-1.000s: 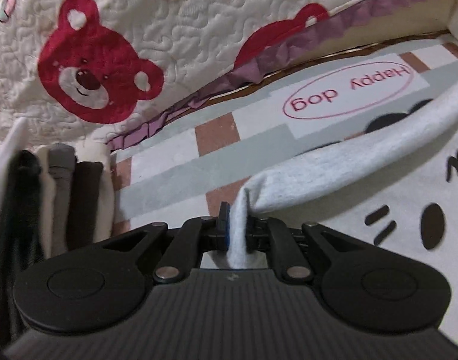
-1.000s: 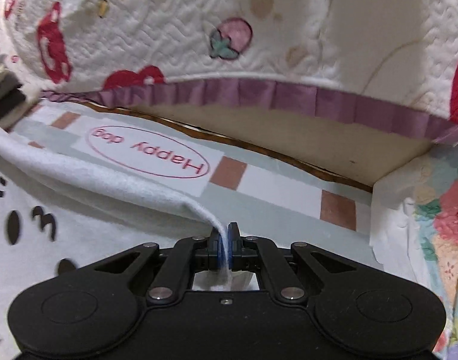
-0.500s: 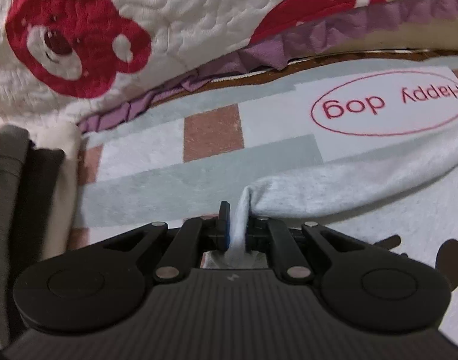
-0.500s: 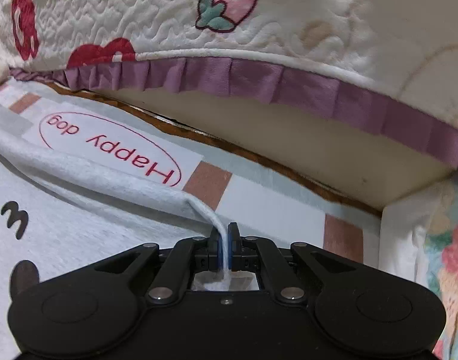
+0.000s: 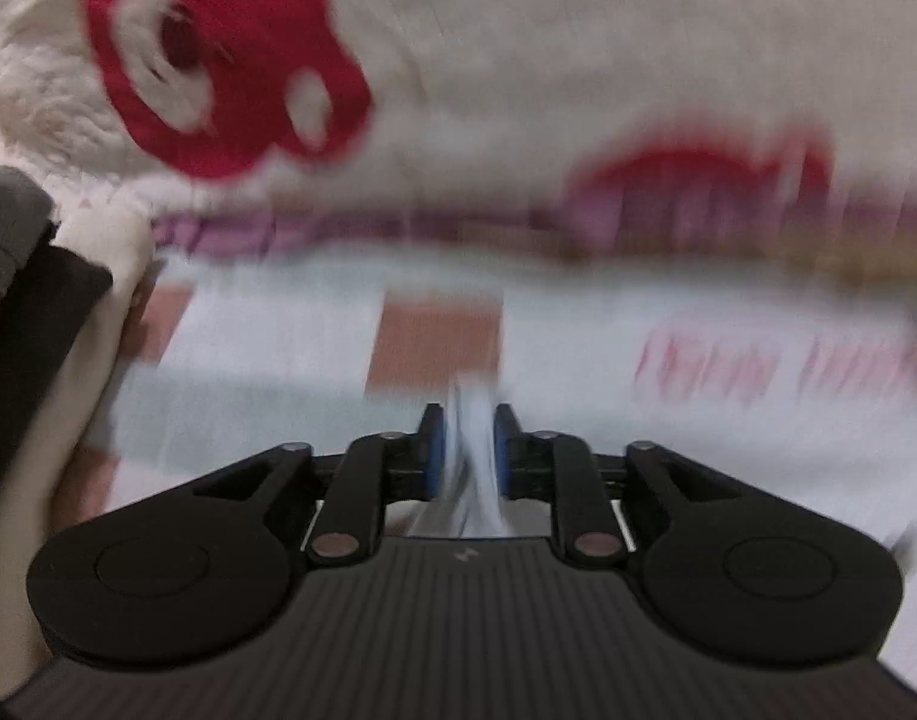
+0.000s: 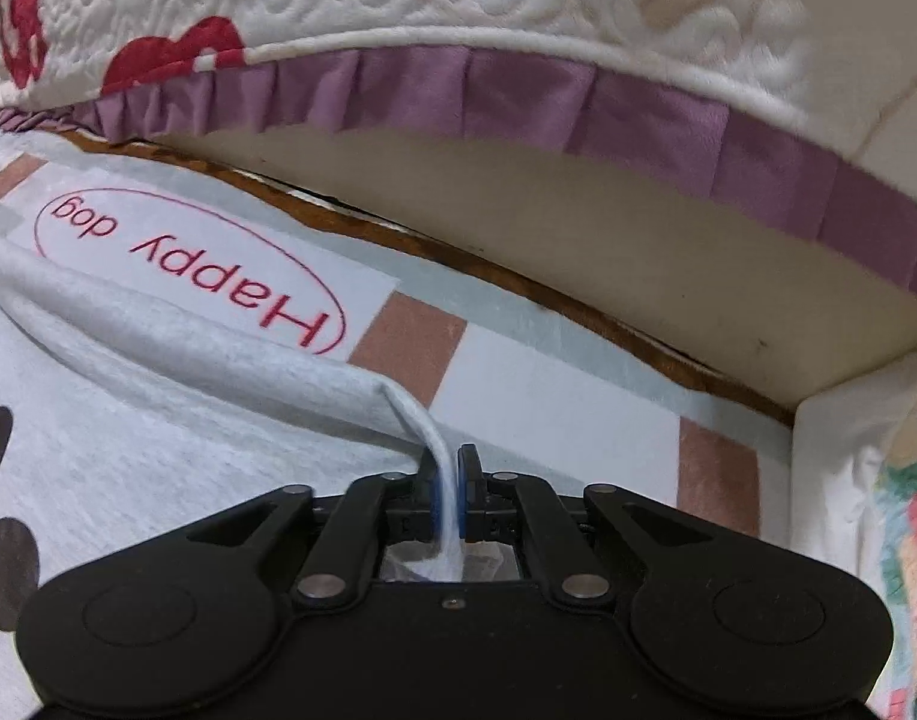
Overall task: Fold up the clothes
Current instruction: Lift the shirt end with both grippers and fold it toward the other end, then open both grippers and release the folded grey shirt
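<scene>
One grey garment [image 6: 158, 456] is spread on the mat [image 6: 554, 420], to the left of the right gripper [image 6: 447, 480]. Its edge is pinched by two nearly closed grippers; cloth is also clamped in the left gripper [image 5: 466, 450].

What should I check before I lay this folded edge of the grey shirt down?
1. Right gripper holds the shirt: ok, cloth is pinched between its fingers.
2. Left gripper holds the cloth: cannot tell for sure; fabric sits between the fingers, but with a visible gap and the view is blurred.
3. Folded edge lifted evenly: cannot tell; only the right-hand end shows clearly.
4. Mat ahead of the right gripper free of other items: ok.
5. Stack of folded clothes clear of the left gripper: ok, it stands off to the left.
6. Left camera steady: not ok, motion blur.
</scene>
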Tool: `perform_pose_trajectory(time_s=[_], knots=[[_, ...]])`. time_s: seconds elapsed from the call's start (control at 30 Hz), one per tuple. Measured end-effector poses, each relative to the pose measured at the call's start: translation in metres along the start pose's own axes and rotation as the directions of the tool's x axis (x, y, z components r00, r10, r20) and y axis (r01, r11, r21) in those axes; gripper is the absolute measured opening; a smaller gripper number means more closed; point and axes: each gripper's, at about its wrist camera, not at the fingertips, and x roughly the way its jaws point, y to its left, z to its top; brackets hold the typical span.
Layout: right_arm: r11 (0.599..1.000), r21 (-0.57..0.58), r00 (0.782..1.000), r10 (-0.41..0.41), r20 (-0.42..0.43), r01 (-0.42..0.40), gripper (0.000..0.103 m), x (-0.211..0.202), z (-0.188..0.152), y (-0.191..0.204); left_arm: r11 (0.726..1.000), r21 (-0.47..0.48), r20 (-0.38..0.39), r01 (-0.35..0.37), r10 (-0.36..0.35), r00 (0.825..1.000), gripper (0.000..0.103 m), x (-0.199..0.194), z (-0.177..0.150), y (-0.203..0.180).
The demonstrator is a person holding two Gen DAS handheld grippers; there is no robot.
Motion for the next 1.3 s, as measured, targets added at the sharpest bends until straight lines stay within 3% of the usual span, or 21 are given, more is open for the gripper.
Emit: perform_pose_trajectory(time_s=[0.03,0.1,0.17,0.27,0.33,0.4,0.47,0.53,0.63,0.8,0.9,0.93,1.03,1.13,1.17,1.2,1.23,1.3], knots=[[1.0,0.027,1.0,0.002,0.018,-0.003,0.02,-0.001,-0.002,-0.004,1.0,-0.028,0.019,0.004,-0.003,1.0,0.027,-0.005,0.006,0.005],[0.996,0.09,0.997,0.011,0.07,-0.017,0.043,-0.006,-0.005,-0.011,0.999,-0.045,0.029,0.017,-0.016,0.999,0.029,-0.014,0.007,0.012],[0.985,0.168,0.992,0.006,0.126,-0.027,0.049,-0.014,-0.008,-0.02,0.999,-0.024,0.018,0.045,-0.044,0.999,0.035,-0.024,-0.005,0.015],[0.957,0.29,0.986,-0.05,0.157,0.002,0.049,-0.024,-0.011,-0.029,0.996,0.007,0.001,0.087,-0.087,0.996,0.041,-0.04,-0.022,0.02],[0.944,0.327,0.98,-0.037,0.194,-0.029,0.05,-0.036,-0.014,-0.025,0.993,0.028,-0.011,0.115,-0.115,0.993,0.042,-0.051,-0.034,0.023],[0.944,0.305,0.978,0.061,0.202,-0.122,0.05,-0.042,-0.013,-0.001,0.988,0.047,-0.024,0.144,-0.143,0.989,0.042,-0.062,-0.045,0.026],[0.935,0.276,0.965,0.168,0.202,-0.221,0.05,-0.047,-0.011,0.024,0.984,0.138,0.017,0.116,-0.12,0.993,0.042,-0.08,-0.069,0.033],[0.915,0.248,0.941,0.272,0.2,-0.318,0.05,-0.053,-0.01,0.05,0.976,0.195,0.047,0.094,-0.105,0.993,0.047,-0.096,-0.094,0.043],[0.865,0.205,0.886,0.423,0.19,-0.457,0.05,-0.061,-0.007,0.088,0.981,0.136,0.009,0.137,-0.139,0.99,0.048,-0.117,-0.129,0.068],[0.728,0.164,0.746,0.653,0.128,-0.666,0.05,-0.072,0.001,0.158,0.975,0.109,0.007,0.193,-0.195,0.981,0.056,-0.155,-0.182,0.093],[0.665,0.174,0.681,0.731,0.048,-0.726,0.05,-0.067,0.006,0.207,0.972,0.121,0.018,0.2,-0.203,0.979,0.059,-0.17,-0.206,0.101],[0.652,0.185,0.667,0.745,0.024,-0.735,0.05,-0.065,0.007,0.221,0.97,0.143,0.016,0.197,-0.201,0.979,0.062,-0.171,-0.21,0.1],[0.651,0.2,0.659,0.751,-0.031,-0.732,0.053,-0.051,0.007,0.258,0.949,0.269,0.004,0.166,-0.174,0.985,0.068,-0.17,-0.22,0.09],[0.643,0.221,0.664,0.747,0.031,-0.733,0.058,-0.049,0.007,0.275,0.925,0.342,-0.016,0.167,-0.172,0.985,0.068,-0.164,-0.226,0.082],[0.645,0.212,0.668,0.742,0.055,-0.734,0.056,-0.052,0.012,0.274,0.925,0.34,-0.011,0.169,-0.175,0.984,0.068,-0.162,-0.226,0.08],[0.648,0.198,0.671,0.737,0.08,-0.736,0.026,-0.056,0.018,0.272,0.926,0.336,-0.005,0.17,-0.179,0.984,0.068,-0.161,-0.225,0.078],[0.651,0.185,0.673,0.732,0.104,-0.736,0.005,-0.06,0.024,0.269,0.927,0.333,0.001,0.172,-0.182,0.983,0.068,-0.16,-0.224,0.077],[0.658,0.158,0.676,0.72,0.154,-0.736,0.007,-0.068,0.037,0.264,0.925,0.329,0.029,0.191,-0.212,0.977,0.068,-0.165,-0.22,0.072]])
